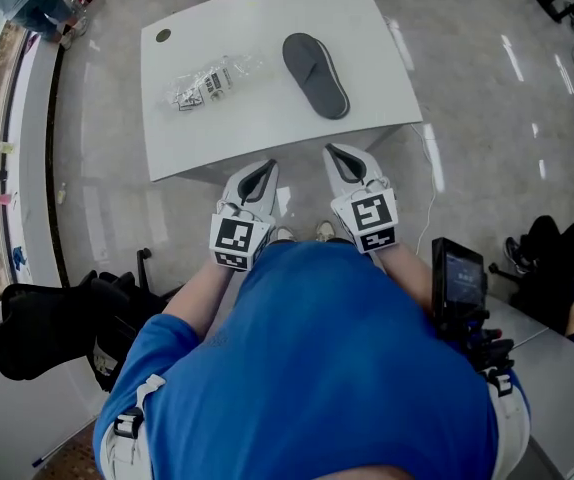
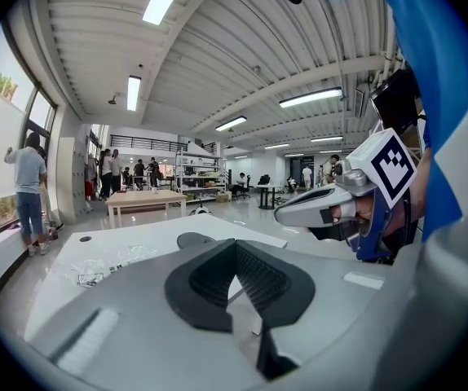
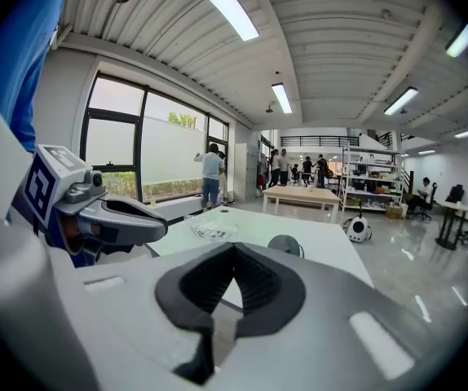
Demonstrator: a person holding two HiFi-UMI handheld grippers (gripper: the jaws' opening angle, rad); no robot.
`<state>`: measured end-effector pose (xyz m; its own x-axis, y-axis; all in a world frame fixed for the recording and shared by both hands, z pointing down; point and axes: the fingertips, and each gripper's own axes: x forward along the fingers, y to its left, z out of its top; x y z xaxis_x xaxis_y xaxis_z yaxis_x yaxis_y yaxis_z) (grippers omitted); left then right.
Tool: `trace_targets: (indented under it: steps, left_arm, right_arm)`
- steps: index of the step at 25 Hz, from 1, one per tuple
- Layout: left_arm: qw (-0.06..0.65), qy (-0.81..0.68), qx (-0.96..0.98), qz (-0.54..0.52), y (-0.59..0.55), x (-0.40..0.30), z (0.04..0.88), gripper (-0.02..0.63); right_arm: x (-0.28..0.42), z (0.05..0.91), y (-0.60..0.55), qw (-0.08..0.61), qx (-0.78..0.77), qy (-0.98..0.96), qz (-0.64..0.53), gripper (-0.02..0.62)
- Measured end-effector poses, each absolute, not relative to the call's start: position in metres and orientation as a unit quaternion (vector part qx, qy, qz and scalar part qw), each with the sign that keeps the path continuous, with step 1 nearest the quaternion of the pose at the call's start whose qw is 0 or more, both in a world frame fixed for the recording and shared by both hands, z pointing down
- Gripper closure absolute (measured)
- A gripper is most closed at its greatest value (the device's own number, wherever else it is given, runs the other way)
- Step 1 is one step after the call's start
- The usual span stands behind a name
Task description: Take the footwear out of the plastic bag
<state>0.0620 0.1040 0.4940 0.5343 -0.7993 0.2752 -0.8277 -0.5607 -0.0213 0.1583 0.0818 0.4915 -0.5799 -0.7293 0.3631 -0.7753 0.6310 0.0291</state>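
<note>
A dark grey slipper (image 1: 316,74) lies bare on the white table (image 1: 267,118), right of centre. To its left lies a crumpled clear plastic bag (image 1: 210,83) with a printed label, apart from the slipper. My left gripper (image 1: 265,169) and right gripper (image 1: 334,153) hover side by side just short of the table's near edge, both shut with nothing between the jaws. The left gripper view shows its shut jaws, the slipper (image 2: 195,239) and the bag (image 2: 103,265) beyond, and the right gripper (image 2: 324,206) beside it. The right gripper view shows slipper (image 3: 285,245), bag (image 3: 212,231) and left gripper (image 3: 112,218).
A small dark round mark (image 1: 163,36) sits at the table's far left corner. A black chair (image 1: 47,328) stands at my lower left and a black device (image 1: 457,288) at my right. Several people stand around a wooden table (image 2: 146,198) far back.
</note>
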Motion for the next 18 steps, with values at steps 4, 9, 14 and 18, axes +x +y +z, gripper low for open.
trace_targets:
  steps: [4,9,14,18]
  left_arm:
    - [0.053,-0.458,0.879,0.126,0.099,0.064,0.492,0.6]
    - [0.054,-0.453,0.882,0.121,0.094,0.064,0.492,0.6]
    - [0.051,-0.454,0.882,0.117,0.092,0.063,0.491,0.6]
    - [0.053,-0.454,0.882,0.115,0.092,0.064,0.49,0.599]
  right_arm:
    - [0.158,0.488,0.08,0.173,0.429,-0.884,0.064,0.592]
    - [0.158,0.487,0.077,0.176,0.434,-0.881,0.061,0.592]
    - [0.155,0.486,0.078,0.18,0.433,-0.881,0.057,0.592]
    - [0.155,0.485,0.079,0.184,0.432,-0.881,0.055,0.592]
